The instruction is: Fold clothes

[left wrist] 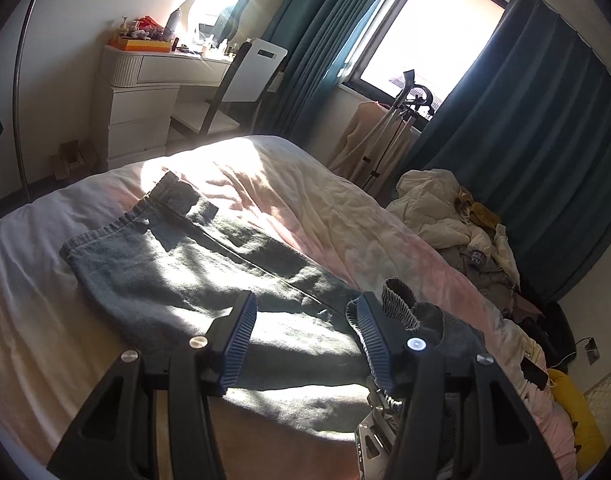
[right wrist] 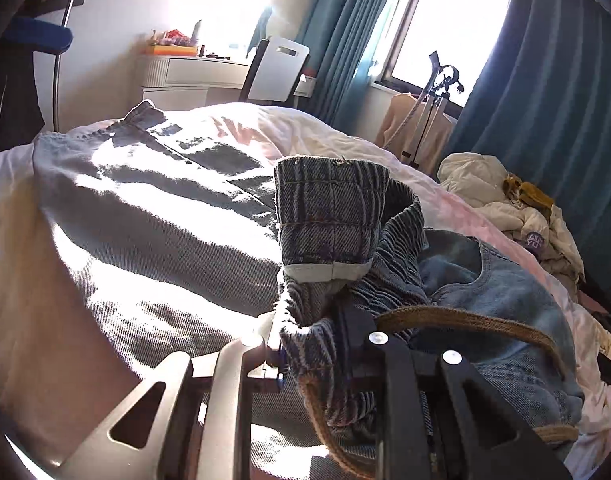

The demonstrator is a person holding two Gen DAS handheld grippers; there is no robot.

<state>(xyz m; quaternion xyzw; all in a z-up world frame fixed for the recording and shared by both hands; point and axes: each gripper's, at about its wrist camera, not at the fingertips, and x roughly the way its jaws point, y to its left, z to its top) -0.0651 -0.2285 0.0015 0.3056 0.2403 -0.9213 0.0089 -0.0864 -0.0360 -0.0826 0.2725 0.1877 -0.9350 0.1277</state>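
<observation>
Blue jeans [left wrist: 177, 256] lie spread over the bed, legs stretching toward the far end, half in sun and half in shadow. My left gripper [left wrist: 305, 304] hovers just above them, open, with only flat denim beneath the gap. The elastic waistband [left wrist: 401, 308] stands up beside its right pad [left wrist: 371, 336], outside the gap. In the right wrist view my right gripper [right wrist: 309, 320] is shut on that bunched waistband [right wrist: 329, 216], which sticks up in a fold above the jaws. The rest of the jeans [right wrist: 165, 208] stay flat. The left gripper's blue pad [right wrist: 37, 38] shows at the top left.
The bed has a pink-white duvet [left wrist: 305, 200]. A heap of clothes [left wrist: 457, 216] lies along its right side before teal curtains [left wrist: 545, 152]. Beyond the foot stand a white dresser [left wrist: 141, 96], a chair [left wrist: 245, 80], a garment steamer [left wrist: 401, 120] and a curved lamp pole [left wrist: 19, 92].
</observation>
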